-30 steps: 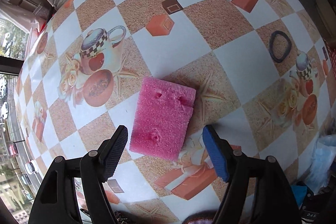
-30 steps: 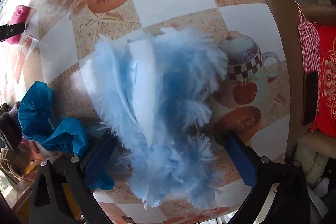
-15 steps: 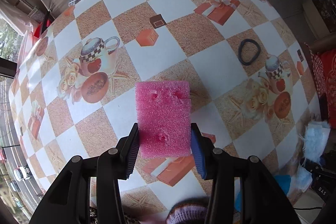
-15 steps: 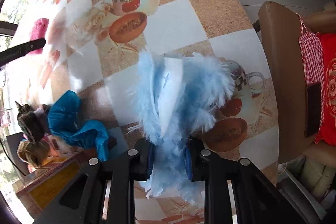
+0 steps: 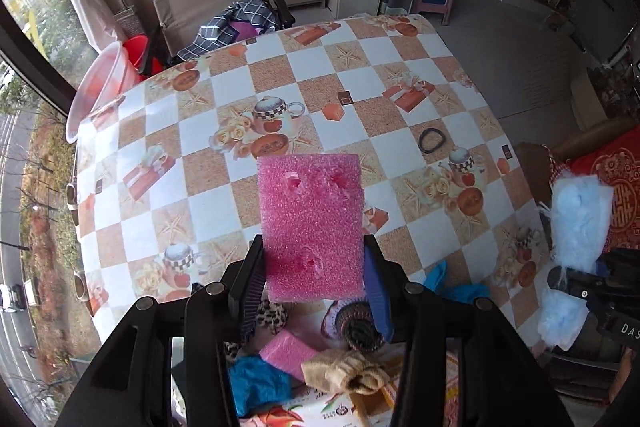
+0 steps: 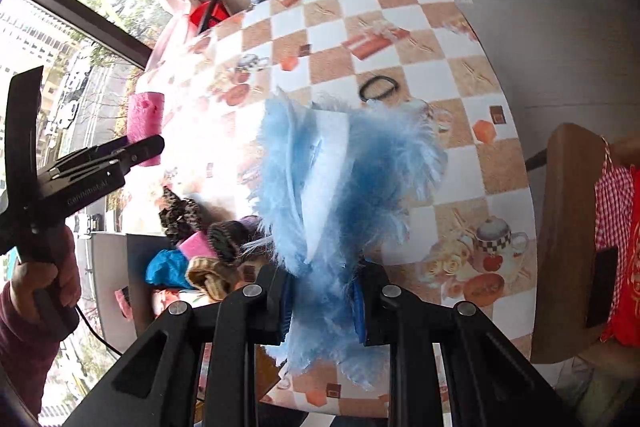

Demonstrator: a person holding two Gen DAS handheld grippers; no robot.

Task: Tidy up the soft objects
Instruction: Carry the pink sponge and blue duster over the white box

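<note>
Pink foam sponge (image 5: 311, 223) sat clamped between the pads of my left gripper (image 5: 314, 281), its far end sticking out past the fingertips, clear above the checkered tablecloth (image 5: 400, 75). Beyond those fingertips a black hair tie (image 5: 431, 140) lay on the cloth. Just beneath the fingers was a heap of soft things: a blue cloth (image 5: 258, 383), a smaller pink sponge (image 5: 289, 351), a tan knitted piece (image 5: 352, 373).

From my right wrist, my right gripper (image 6: 322, 311) was squeezed tight on a fluffy light-blue piece (image 6: 344, 183), which fanned out ahead of the fingers, off the cloth. Far to its left my left hand (image 6: 44, 283) gripped the other tool's handle.
</note>
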